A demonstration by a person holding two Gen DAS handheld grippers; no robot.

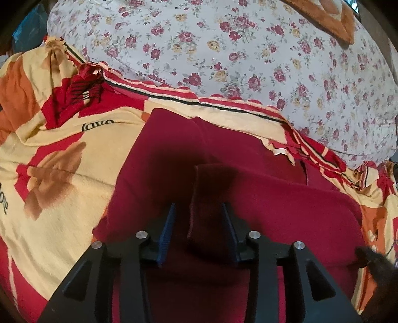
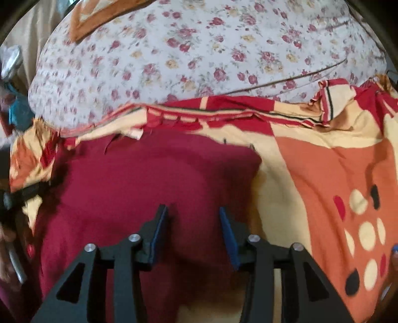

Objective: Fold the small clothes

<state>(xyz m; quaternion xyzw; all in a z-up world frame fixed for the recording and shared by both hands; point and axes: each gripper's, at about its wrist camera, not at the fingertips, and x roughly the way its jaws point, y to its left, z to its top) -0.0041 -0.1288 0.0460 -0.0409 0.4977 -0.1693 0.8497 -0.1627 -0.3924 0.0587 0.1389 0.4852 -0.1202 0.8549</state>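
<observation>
A dark red garment (image 1: 261, 198) lies spread on a yellow, red and orange patterned blanket (image 1: 62, 161). In the left wrist view a raised fold of the red cloth (image 1: 206, 198) stands between the fingers of my left gripper (image 1: 199, 208), whose jaws are apart with blue pads (image 1: 167, 231) on each side of it, not pressing it. In the right wrist view my right gripper (image 2: 192, 211) hovers open just above the same red garment (image 2: 136, 186), near its right edge, holding nothing.
A white floral sheet (image 1: 223, 49) covers the bed beyond the blanket, also in the right wrist view (image 2: 199, 49). An orange pillow corner (image 1: 330, 17) lies at the far back. The blanket's orange dotted part (image 2: 348, 198) is to the right of the garment.
</observation>
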